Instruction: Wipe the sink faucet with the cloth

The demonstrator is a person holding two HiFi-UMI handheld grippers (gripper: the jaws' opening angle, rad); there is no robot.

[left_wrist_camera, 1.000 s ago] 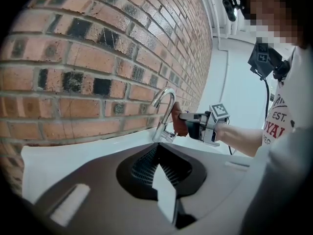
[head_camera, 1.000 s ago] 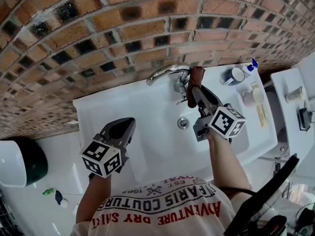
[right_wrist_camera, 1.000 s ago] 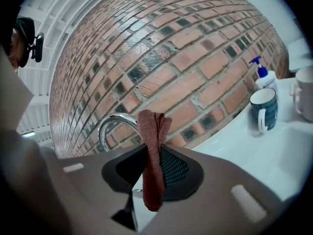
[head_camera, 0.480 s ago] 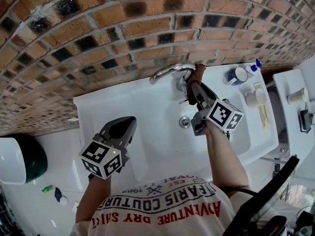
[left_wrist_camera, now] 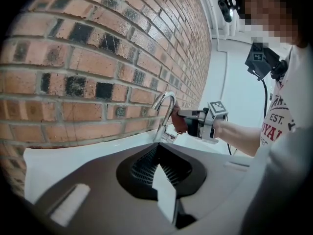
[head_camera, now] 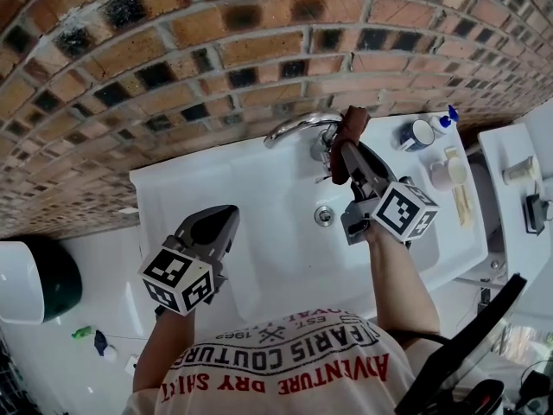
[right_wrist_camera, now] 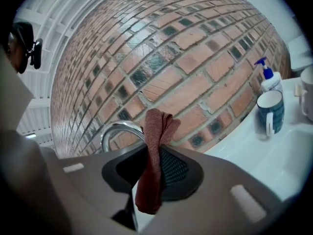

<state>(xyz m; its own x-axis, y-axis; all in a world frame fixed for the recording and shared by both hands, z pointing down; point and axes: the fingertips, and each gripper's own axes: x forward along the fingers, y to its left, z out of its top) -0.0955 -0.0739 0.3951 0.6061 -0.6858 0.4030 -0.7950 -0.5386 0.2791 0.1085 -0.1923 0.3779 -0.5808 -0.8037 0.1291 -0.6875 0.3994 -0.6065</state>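
Wiping is the step in hand. The right tongs [head_camera: 344,152] are clenched on the reddish cloth [right_wrist_camera: 155,156], whose bunched top end appears to press against the faucet [head_camera: 292,126] near its base, at the back of the white sink [head_camera: 173,199]. The left tongs [head_camera: 218,223] are pressed together on nothing, held over the sink's near-left rim, well apart from the faucet. Next, I judge, the cloth needs dragging along the curved spout with steady pressure — and without the fold slipping free.
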